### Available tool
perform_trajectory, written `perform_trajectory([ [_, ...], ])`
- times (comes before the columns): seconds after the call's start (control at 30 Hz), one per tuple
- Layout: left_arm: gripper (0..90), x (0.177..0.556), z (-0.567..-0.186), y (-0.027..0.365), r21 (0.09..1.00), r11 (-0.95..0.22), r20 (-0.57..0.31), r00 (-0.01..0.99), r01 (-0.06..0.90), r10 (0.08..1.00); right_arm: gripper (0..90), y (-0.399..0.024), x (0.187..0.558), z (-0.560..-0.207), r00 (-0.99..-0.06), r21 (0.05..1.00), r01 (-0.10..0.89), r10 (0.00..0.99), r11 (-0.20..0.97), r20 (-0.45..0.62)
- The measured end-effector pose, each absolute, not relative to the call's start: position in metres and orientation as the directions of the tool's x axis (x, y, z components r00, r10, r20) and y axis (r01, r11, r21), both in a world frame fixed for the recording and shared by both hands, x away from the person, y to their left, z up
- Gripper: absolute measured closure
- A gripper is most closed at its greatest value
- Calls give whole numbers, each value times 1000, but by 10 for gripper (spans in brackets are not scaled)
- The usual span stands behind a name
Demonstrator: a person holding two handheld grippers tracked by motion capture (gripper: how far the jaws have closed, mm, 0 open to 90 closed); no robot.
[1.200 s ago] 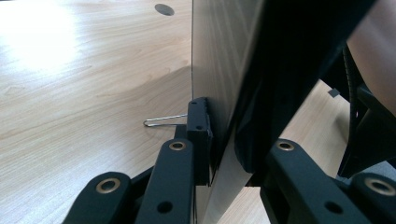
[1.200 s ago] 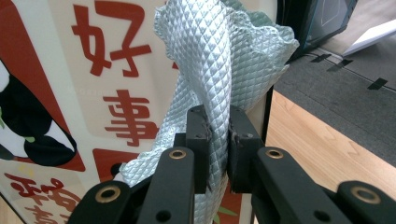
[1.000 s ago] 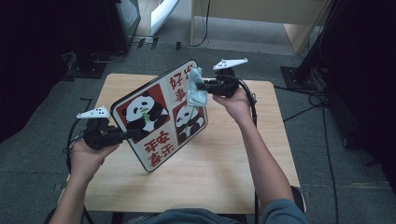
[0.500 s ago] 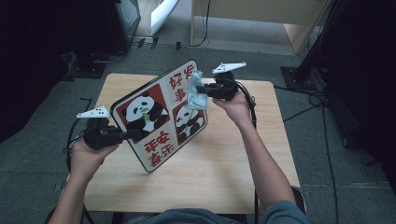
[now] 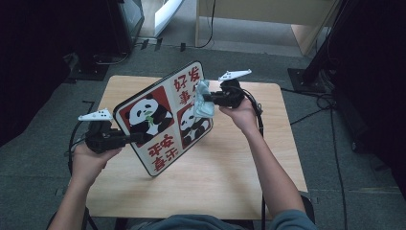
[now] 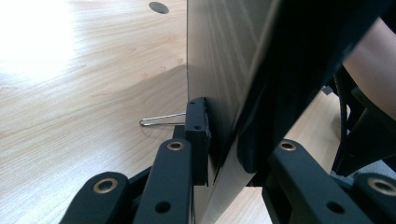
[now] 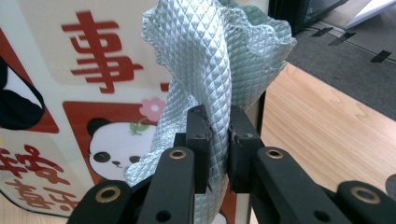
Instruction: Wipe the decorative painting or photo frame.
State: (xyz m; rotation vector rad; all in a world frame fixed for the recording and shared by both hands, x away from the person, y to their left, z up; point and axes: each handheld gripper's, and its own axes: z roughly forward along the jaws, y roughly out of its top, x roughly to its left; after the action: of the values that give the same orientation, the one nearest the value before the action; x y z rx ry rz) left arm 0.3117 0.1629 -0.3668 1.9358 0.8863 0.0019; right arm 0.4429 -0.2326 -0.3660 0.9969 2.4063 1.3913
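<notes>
Grey carpet and dark equipment surrounded a pale wooden worktop [image 5: 239,191], and above it a person held a square panda board [image 5: 165,117] tilted up on one corner, its printed face turned toward the high view. The left hand-held gripper [image 5: 136,138] sat at the board's lower left edge, and it was clenched on that edge: in the left gripper view [image 6: 224,154] the thin panel [image 6: 219,70] ran straight up between the two black jaws, one pad on each face, with the wood grain of the worktop [image 6: 84,93] behind and a small wire clip [image 6: 161,121] just beside the near pad. Over on the other side, the right hand-held gripper [image 5: 207,99] was up at the board's upper right edge, and it was clamped tight on a pale green quilted cloth [image 5: 202,99]. The right gripper view [image 7: 217,149] showed it plainly: the cloth [image 7: 210,60] was pinched between the pads and bunched upward in a ruffled fold, lying against the printed face [image 7: 70,93] beside the red characters and the small panda. Both of the person's forearms reached in from the bottom, one to each side of the board.
</notes>
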Motion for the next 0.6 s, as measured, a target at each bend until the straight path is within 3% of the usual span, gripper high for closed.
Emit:
perform_trajectory([
  [0.6,779,313,-369,163,786,-246,-351,737,567,578,821,-240,440,-391,-737,796,512,641,324,214],
])
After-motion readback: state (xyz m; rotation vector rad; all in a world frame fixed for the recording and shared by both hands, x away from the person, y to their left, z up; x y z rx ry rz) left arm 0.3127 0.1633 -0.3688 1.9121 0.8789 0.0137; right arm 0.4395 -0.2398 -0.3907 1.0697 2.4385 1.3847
